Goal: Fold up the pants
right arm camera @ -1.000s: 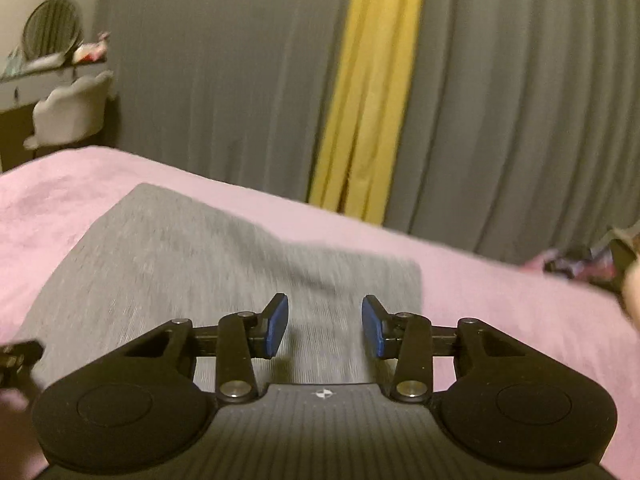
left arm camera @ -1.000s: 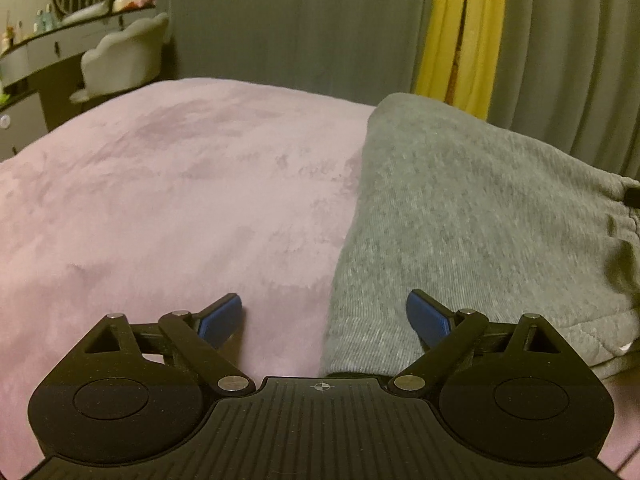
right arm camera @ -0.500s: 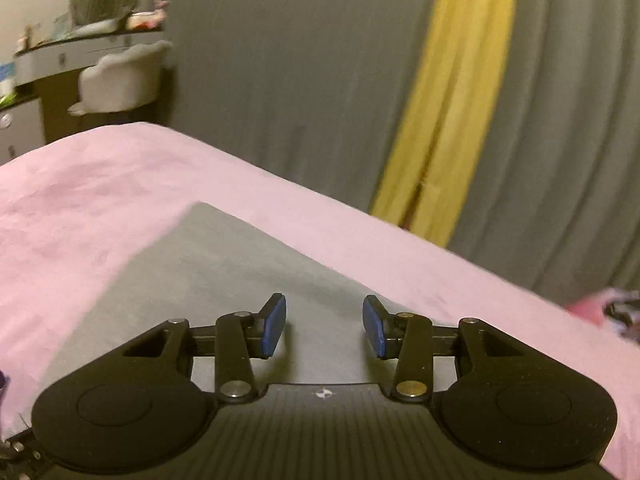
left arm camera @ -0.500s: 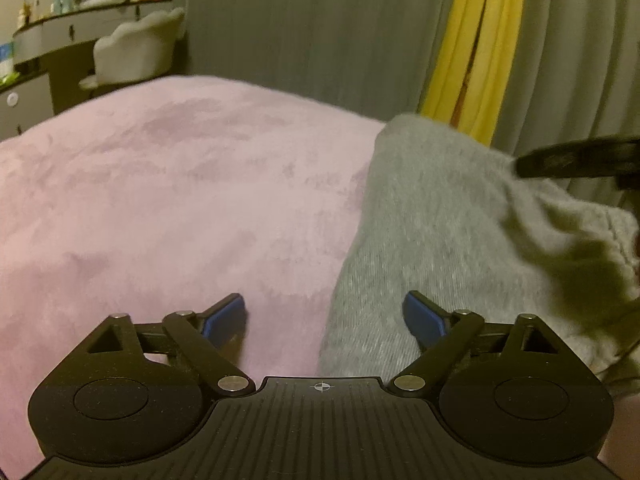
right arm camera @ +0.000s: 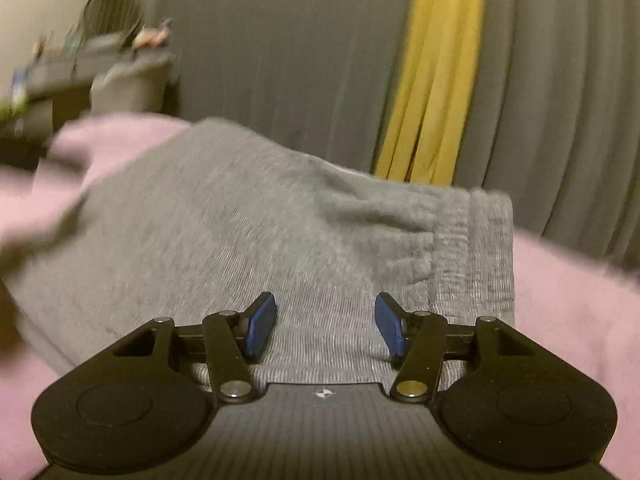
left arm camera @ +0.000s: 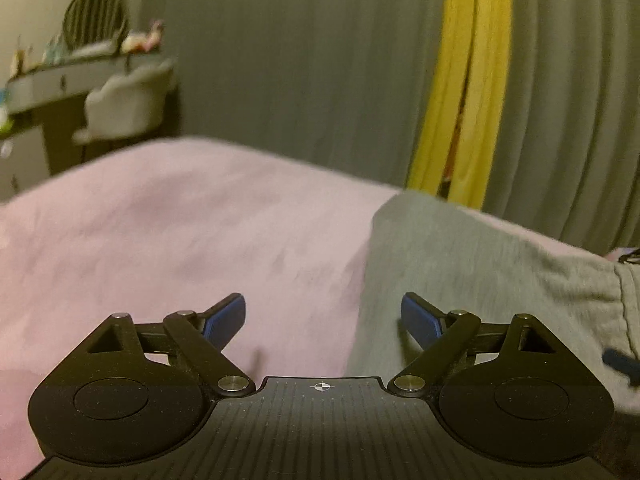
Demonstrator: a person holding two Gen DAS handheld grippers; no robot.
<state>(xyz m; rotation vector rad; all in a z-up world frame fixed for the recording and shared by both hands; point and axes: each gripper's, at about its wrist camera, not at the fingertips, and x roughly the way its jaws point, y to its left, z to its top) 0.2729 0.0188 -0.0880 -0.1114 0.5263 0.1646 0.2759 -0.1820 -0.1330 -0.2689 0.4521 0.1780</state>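
Observation:
The grey pants (left arm camera: 472,272) lie folded on the pink bed cover (left arm camera: 180,232). In the left wrist view my left gripper (left arm camera: 323,318) is open and empty, straddling the pants' left edge, its right finger over the grey cloth. In the right wrist view the pants (right arm camera: 224,240) fill the middle, with the ribbed elastic waistband (right arm camera: 476,252) at the right. My right gripper (right arm camera: 326,324) is open and empty, low over the cloth just left of the waistband.
Grey curtains with a yellow strip (left arm camera: 468,92) hang behind the bed. A dressing table with a round mirror (left arm camera: 96,20) and a pale chair (left arm camera: 128,100) stand at the far left. Pink bed cover (right arm camera: 568,304) lies right of the pants.
My right gripper has dropped and swung onto the pants near the waistband and opened wider. My left gripper has tilted up a little and stays open at the pants' left edge.

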